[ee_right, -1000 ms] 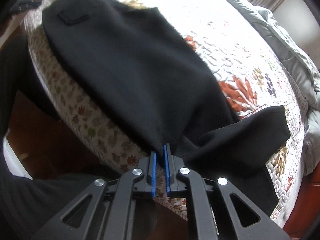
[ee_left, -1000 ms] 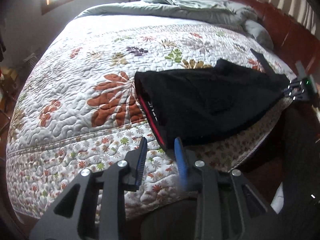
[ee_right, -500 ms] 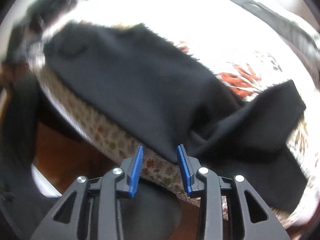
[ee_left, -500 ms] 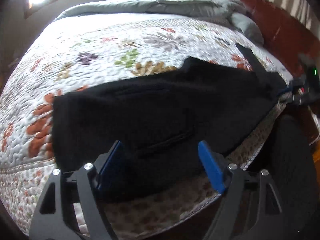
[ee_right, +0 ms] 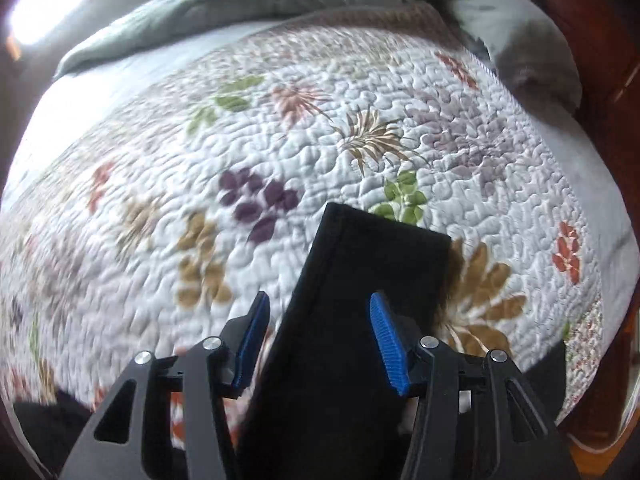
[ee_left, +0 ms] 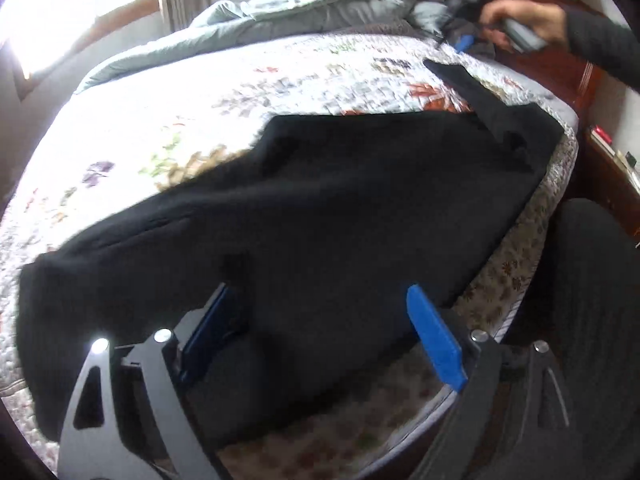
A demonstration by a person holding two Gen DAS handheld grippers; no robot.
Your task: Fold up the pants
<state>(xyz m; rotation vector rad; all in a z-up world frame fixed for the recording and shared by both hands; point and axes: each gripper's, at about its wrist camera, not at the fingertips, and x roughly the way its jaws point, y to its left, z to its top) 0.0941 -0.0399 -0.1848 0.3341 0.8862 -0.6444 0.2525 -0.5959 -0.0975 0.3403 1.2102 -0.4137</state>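
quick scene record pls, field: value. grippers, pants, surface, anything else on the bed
left gripper: open, low over the wide part of the pants, not gripping
right gripper: open, a pant leg end between its fingers, not clamped
pants: black, spread along the near edge of the bed, one leg end lying further in on the quilt
quilt: white, leaf print, covers the bed
comforter: grey, bunched at the far end
fold state: not neatly folded
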